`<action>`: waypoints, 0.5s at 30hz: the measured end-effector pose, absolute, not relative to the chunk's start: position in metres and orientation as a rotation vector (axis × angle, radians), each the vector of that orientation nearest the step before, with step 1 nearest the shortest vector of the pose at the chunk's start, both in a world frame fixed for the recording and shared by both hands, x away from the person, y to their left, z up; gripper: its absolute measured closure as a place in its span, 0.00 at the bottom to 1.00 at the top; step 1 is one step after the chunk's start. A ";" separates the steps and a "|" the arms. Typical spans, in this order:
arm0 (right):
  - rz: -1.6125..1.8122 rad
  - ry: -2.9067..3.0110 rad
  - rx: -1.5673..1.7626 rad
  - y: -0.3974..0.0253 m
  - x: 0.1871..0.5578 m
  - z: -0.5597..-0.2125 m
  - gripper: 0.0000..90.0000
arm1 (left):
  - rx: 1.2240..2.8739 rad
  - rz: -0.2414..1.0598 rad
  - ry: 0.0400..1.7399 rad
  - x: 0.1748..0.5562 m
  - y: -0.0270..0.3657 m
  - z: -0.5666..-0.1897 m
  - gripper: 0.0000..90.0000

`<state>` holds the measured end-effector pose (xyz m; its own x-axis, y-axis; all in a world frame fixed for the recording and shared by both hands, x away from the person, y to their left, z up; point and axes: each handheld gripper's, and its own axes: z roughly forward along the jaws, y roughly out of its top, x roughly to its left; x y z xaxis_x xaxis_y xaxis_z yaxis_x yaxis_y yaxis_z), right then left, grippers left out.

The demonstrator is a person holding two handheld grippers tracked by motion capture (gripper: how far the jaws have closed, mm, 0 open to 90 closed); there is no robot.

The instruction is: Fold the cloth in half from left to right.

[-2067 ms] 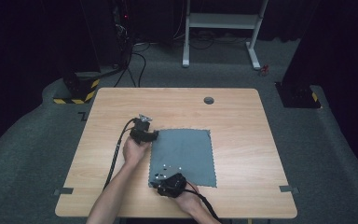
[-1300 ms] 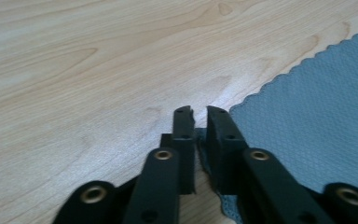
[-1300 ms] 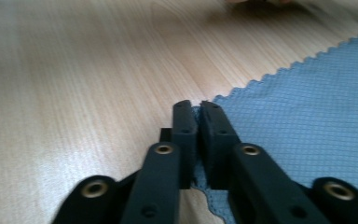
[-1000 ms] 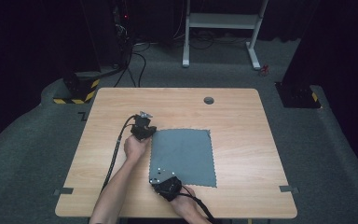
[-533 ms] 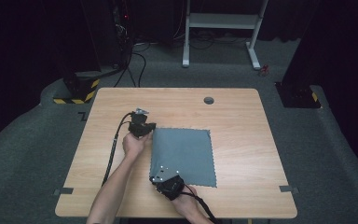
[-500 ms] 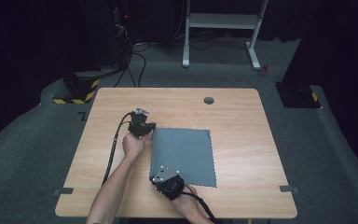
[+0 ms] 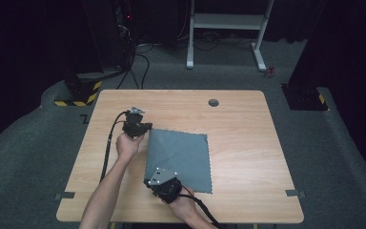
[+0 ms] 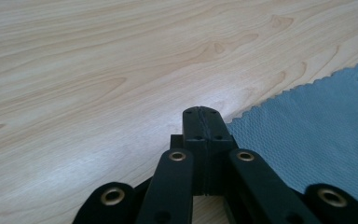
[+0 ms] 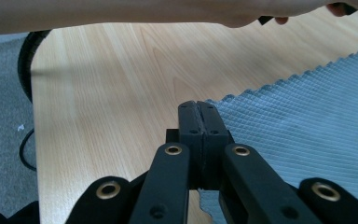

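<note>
The left gripper (image 8: 200, 112) has its two black jaws pressed flat together, and the scalloped edge of a grey-blue cloth (image 8: 317, 149) runs under their right side; whether cloth is caught between them cannot be told from this view. From the high view the left gripper (image 7: 137, 125) sits at the cloth's far left corner, with the person's left hand (image 7: 127, 144) behind it.

The right gripper (image 9: 198, 109) also has its jaws closed tight, with a near corner of the cloth (image 9: 307, 135) meeting them from the right; a pinch on the fabric is likely but not plain. In the high view the right gripper (image 7: 162, 180) is at the cloth's near left corner.

The cloth (image 7: 183, 157) is a thin square with a fine diamond weave and pinked, zigzag edges. It lies on the middle of the wooden table (image 7: 248, 133), its left edge pulled in slantwise between the two grippers, the rest lying flat.
</note>
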<state>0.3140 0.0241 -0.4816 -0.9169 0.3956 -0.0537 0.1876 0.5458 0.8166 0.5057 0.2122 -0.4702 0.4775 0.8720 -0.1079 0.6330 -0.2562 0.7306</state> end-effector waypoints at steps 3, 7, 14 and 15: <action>1.308 2.541 0.500 0.016 0.311 -0.483 1.00 | 2.006 0.420 1.234 0.504 0.205 -0.473 1.00; 1.297 2.526 0.574 -0.006 0.310 -0.490 1.00 | 1.994 0.386 1.211 0.510 0.182 -0.482 1.00; 1.280 2.495 0.690 -0.046 0.308 -0.500 1.00 | 2.027 0.350 1.154 0.517 0.137 -0.491 1.00; 1.270 2.489 0.702 -0.051 0.307 -0.502 1.00 | 2.026 0.342 1.152 0.518 0.132 -0.491 1.00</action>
<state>0.3068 -0.0510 -0.5016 -0.8495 0.5274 -0.0117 0.3001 0.5014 0.8115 0.5179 0.1325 -0.4915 0.5559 0.8206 -0.1328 0.6151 -0.2987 0.7297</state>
